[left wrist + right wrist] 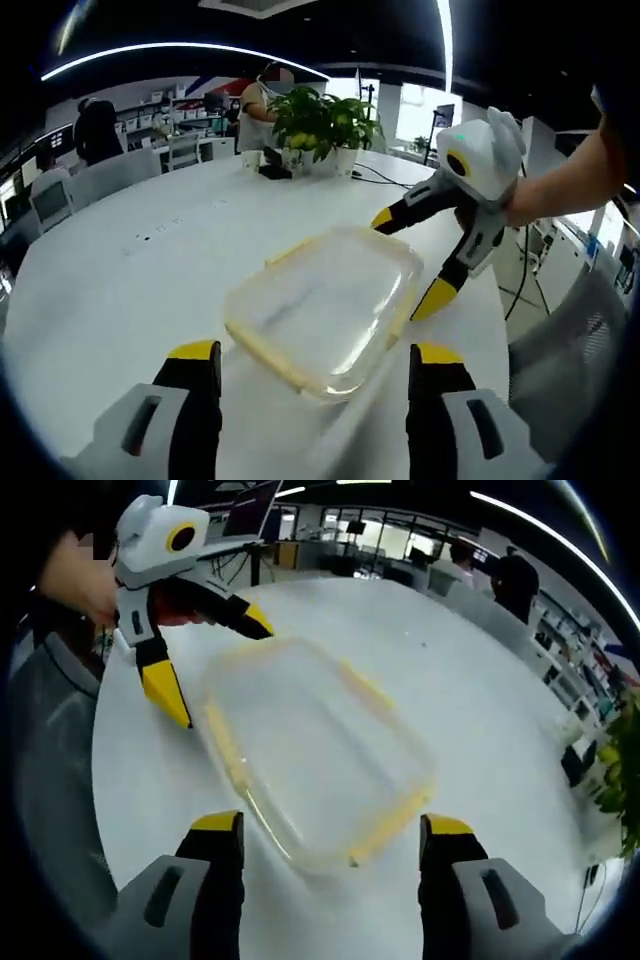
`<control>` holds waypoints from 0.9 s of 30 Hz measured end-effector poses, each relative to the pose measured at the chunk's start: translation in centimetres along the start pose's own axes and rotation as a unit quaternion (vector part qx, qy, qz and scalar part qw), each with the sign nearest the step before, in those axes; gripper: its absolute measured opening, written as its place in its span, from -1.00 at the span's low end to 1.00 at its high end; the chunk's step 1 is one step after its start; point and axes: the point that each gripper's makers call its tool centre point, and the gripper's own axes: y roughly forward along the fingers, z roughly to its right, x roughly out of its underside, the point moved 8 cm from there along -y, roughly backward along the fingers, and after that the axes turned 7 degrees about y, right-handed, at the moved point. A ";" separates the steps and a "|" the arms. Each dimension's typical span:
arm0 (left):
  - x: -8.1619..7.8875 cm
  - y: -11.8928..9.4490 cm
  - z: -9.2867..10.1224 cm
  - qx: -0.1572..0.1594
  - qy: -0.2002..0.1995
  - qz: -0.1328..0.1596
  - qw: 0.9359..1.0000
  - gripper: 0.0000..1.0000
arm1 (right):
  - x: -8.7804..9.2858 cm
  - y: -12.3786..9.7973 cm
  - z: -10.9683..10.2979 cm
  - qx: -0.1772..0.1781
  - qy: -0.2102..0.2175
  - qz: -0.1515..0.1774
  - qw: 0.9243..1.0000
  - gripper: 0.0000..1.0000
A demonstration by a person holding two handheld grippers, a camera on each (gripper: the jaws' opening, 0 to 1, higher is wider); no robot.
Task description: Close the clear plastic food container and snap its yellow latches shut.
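Clear rectangular plastic food container [325,305] with yellow latches [262,352] sits on the smooth white round table [130,260], lid probably on. Left gripper [314,372] and right gripper [333,842] both gape wide, holding nothing.

White round table [120,270]; potted green plants [325,125] at its far edge; office chairs [110,175] beside it.

We hold both tongs with jaws spread wide: left tongs [315,360] and right tongs [332,835] face each other.
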 end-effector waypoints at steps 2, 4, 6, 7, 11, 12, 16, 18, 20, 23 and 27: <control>0.5 0.2 0.1 -0.006 -0.001 0.001 1.000 0.36 | 0.2 0.3 -0.1 -0.001 0.000 0.004 1.000 0.37; 0.7 0.4 0.3 -0.009 0.001 0.004 1.000 0.32 | 0.4 0.5 -0.1 0.005 -0.010 0.002 1.000 0.37; 0.8 0.5 0.5 -0.014 0.006 0.006 1.000 0.28 | 0.6 0.8 -0.1 0.009 -0.015 0.002 1.000 0.36; 0.8 0.6 0.6 -0.017 0.010 0.011 1.000 0.24 | 0.6 0.8 -0.1 0.011 -0.016 0.003 1.000 0.35; 0.9 0.7 0.6 -0.023 0.012 0.010 1.000 0.13 | 0.5 0.9 -0.1 0.012 -0.012 0.012 1.000 0.24; 0.9 0.7 0.5 -0.026 0.014 0.009 1.000 0.11 | 0.6 0.9 0.0 0.014 -0.012 0.012 1.000 0.23; 0.9 0.7 0.4 -0.031 0.015 0.011 0.999 0.06 | 0.7 0.9 -0.1 0.018 -0.013 0.013 1.000 0.18; 0.9 0.7 0.4 -0.032 0.015 0.012 0.999 0.06 | 0.8 0.9 -0.2 0.025 -0.027 0.012 0.999 0.16; 0.9 0.7 0.4 -0.034 0.013 0.012 0.999 0.06 | 0.9 0.9 -0.3 0.028 -0.033 0.010 0.999 0.15; 0.9 0.8 0.5 -0.036 0.012 0.013 0.999 0.06 | 0.8 0.8 -0.3 0.031 -0.032 0.009 0.999 0.14; 1.0 0.5 0.3 -0.035 0.010 0.010 0.999 0.06 | 0.6 1.0 -0.5 0.033 -0.034 0.006 0.999 0.14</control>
